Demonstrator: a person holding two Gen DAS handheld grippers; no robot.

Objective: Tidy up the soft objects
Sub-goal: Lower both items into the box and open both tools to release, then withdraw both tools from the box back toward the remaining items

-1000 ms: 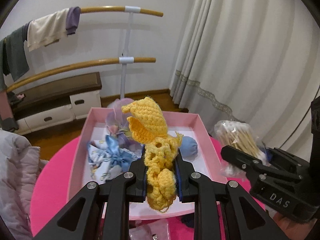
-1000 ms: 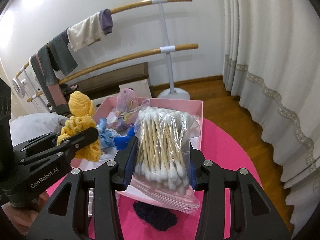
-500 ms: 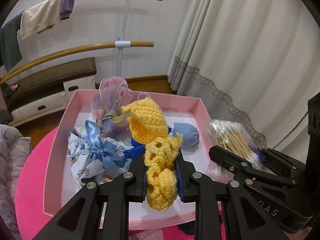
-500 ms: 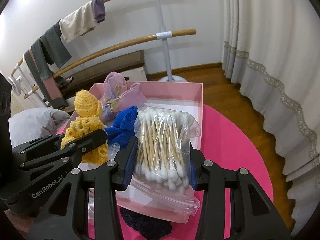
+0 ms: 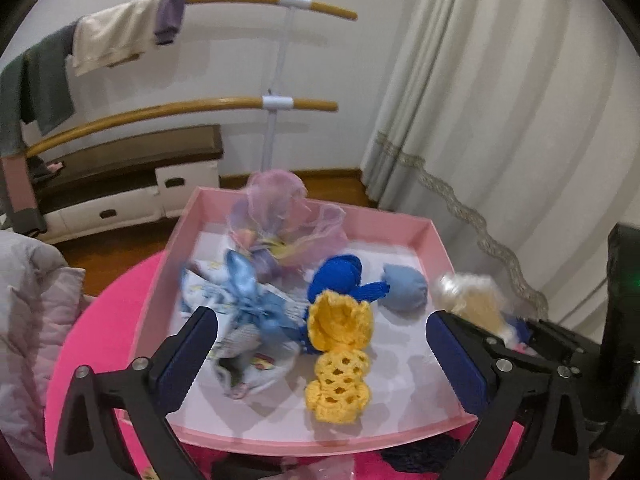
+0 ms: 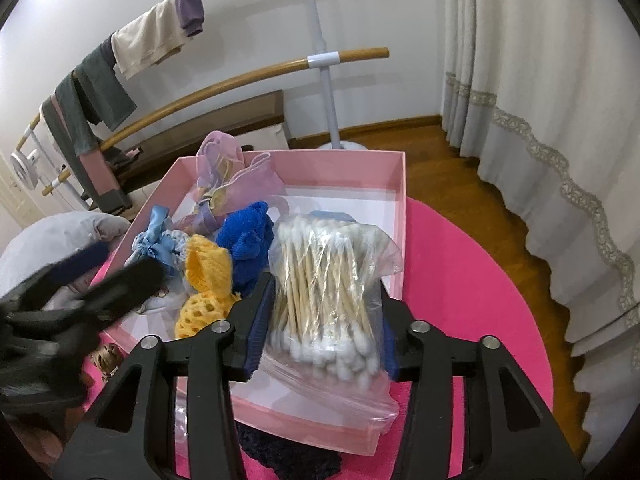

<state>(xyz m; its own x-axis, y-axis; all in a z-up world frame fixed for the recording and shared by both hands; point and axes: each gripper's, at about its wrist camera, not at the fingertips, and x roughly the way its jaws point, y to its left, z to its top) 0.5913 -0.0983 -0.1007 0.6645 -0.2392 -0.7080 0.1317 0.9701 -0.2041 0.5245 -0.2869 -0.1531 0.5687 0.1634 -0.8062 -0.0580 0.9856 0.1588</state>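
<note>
Yellow crochet piece point(image 5: 340, 360): lies in pink box point(image 5: 436, 236)
left gripper point(image 5: 320, 360): spread wide; empty
right gripper point(image 6: 320, 320): clamps cotton swab bag point(image 6: 324, 292); unplaced

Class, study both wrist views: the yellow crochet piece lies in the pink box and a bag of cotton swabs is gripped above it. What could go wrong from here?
1. The right gripper pinches the bag of cotton swabs mid-body; the loose plastic may slip or the swabs bend.
2. Released here, the bag could land on the pink box front rim and tip out onto the pink table.
3. The open left gripper hangs close by; the two could collide above the yellow crochet piece.
</note>
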